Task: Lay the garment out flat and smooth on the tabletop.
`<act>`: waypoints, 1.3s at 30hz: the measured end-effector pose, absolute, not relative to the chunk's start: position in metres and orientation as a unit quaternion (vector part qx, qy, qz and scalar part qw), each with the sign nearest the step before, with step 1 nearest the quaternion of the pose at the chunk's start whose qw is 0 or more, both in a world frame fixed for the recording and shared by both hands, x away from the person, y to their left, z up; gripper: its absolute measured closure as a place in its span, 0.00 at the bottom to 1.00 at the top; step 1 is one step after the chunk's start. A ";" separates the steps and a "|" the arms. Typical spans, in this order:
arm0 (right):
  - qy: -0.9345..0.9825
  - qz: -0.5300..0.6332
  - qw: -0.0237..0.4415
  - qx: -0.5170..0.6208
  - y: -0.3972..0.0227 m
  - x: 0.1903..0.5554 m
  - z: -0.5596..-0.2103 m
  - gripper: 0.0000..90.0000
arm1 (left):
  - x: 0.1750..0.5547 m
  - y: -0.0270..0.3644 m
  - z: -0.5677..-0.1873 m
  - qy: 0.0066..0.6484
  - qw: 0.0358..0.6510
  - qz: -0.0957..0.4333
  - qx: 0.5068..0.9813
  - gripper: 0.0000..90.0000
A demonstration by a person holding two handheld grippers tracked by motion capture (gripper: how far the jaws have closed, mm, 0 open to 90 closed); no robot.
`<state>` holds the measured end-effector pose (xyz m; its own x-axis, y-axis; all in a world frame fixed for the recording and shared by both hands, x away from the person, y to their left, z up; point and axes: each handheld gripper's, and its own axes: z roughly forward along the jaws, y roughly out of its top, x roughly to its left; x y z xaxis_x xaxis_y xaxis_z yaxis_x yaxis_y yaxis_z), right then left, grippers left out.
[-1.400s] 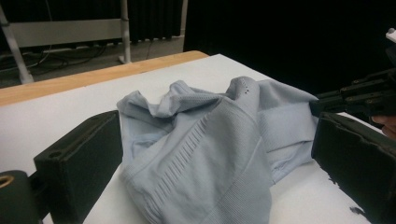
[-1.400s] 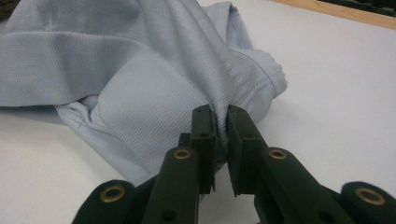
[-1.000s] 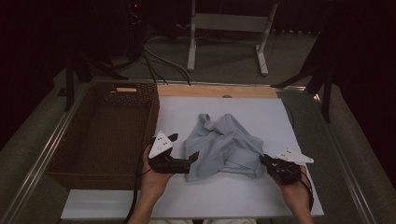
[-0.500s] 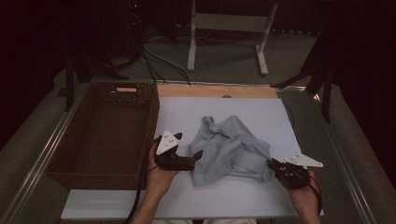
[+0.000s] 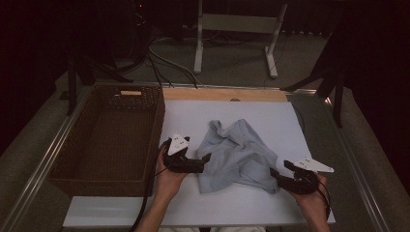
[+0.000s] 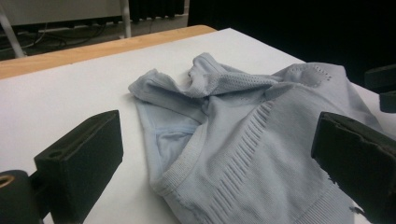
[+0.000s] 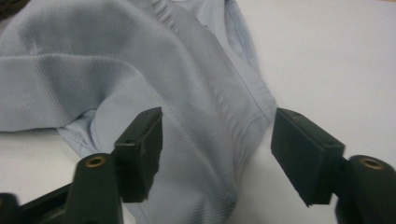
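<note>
A crumpled light-blue garment (image 5: 241,154) lies on the white tabletop (image 5: 261,111). My left gripper (image 5: 205,159) rests low at its left edge and is open; in the left gripper view (image 6: 217,149) the wide-spread jaws flank the ribbed hem (image 6: 243,186) without touching it. My right gripper (image 5: 279,170) sits at the garment's near right corner. Its jaws have just been opening; in the right gripper view (image 7: 219,135) the garment (image 7: 116,70) runs between them, and the pads do not press on it.
A brown wicker basket (image 5: 159,121) stands along the left side of the table, right beside my left hand. A wooden strip (image 5: 222,94) marks the far edge. Beyond it are stand legs and cables on the floor. Bare white surface lies behind the garment.
The right gripper's jaws have opened off the garment's corner. The left gripper has shifted slightly right and lower, up against the garment's left edge. The garment has bunched a little.
</note>
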<state>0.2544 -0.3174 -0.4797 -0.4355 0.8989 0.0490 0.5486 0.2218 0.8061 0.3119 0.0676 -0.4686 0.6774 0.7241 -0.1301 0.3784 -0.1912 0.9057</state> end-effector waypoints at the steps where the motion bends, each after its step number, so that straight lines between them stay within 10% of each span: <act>1: 0.749 0.396 0.220 0.483 -0.317 0.255 -0.480 0.37 | 0.313 0.067 -0.470 0.367 0.519 0.166 0.754 0.04; 20: 0.731 0.406 0.235 0.496 -0.323 0.253 -0.478 0.29 | 0.325 0.058 -0.486 0.393 0.462 0.163 0.778 0.21; 28: 0.730 0.408 0.238 0.494 -0.322 0.253 -0.477 0.29 | 0.330 0.057 -0.493 0.410 0.437 0.151 0.786 0.49; 39: 0.731 0.408 0.236 0.493 -0.322 0.254 -0.478 0.31 | 0.340 0.052 -0.504 0.431 0.419 0.123 0.790 0.52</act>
